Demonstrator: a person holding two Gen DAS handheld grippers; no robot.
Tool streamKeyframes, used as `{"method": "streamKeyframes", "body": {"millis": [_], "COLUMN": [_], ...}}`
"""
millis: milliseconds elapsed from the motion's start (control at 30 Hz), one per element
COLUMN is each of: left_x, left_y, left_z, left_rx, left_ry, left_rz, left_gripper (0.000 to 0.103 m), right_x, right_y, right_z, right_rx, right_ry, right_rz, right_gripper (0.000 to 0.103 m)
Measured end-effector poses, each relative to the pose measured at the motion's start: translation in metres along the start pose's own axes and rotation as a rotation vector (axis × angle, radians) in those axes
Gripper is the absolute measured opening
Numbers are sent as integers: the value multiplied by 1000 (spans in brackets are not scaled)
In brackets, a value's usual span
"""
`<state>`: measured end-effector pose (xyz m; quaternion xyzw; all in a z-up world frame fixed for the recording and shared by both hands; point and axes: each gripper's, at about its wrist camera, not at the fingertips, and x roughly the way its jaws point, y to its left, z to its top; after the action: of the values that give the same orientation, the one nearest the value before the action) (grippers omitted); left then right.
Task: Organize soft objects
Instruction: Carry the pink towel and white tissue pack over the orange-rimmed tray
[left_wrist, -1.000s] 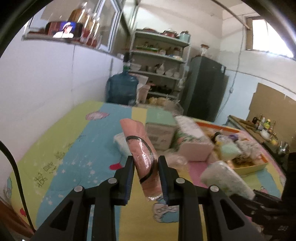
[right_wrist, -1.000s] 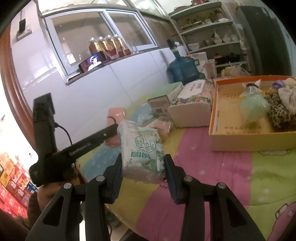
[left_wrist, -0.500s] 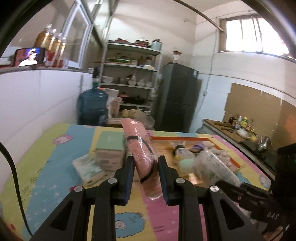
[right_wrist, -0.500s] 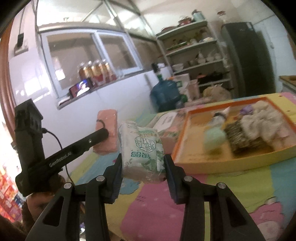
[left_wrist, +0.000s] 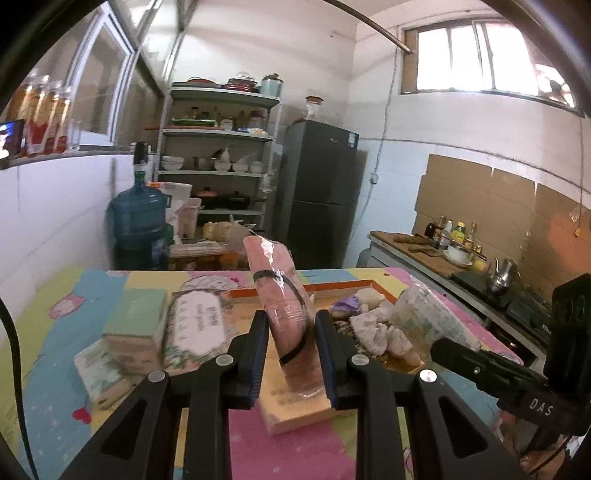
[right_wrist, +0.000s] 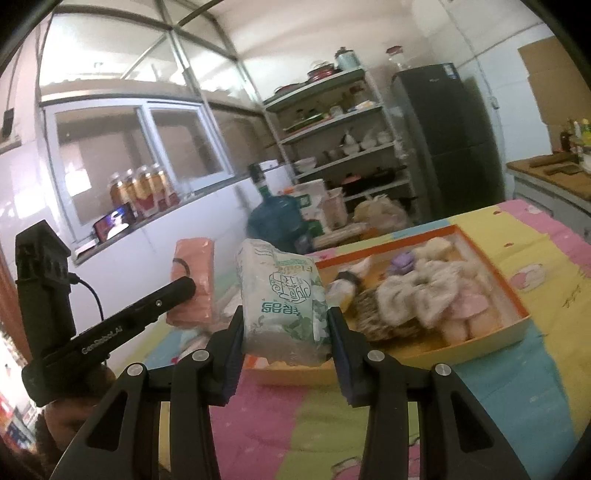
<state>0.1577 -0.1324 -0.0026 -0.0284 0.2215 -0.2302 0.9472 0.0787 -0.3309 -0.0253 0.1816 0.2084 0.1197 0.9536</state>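
Observation:
My left gripper is shut on a pink wrapped roll with a black band, held upright above the near end of the orange tray. The roll also shows in the right wrist view. My right gripper is shut on a white and green tissue pack, held above the tray's near left corner; the pack also shows in the left wrist view. The tray holds several soft items, among them fluffy cream pieces and a leopard-print one.
On the colourful cloth left of the tray lie a floral tissue pack, a green box and a small pack. A blue water jug, shelves and a fridge stand behind the table.
Both grippers have swung right with their loads, from over the cloth beside the loose packs to above the near end of the orange tray. Both grips are unchanged.

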Motion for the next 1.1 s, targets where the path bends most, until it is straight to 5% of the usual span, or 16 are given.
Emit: {"method": "streamKeyframes", "body": {"millis": [1100], "left_x": [141], "left_y": [-67], "left_z": [24], "left_rx": [22], "left_ry": [142], "left_rz": [-48], "left_gripper": [27], "right_x": [36], "right_y": [-93], "right_z": [50], "right_rx": [-9], "right_ry": [20], "right_rz": [-239], "right_gripper": [43]}}
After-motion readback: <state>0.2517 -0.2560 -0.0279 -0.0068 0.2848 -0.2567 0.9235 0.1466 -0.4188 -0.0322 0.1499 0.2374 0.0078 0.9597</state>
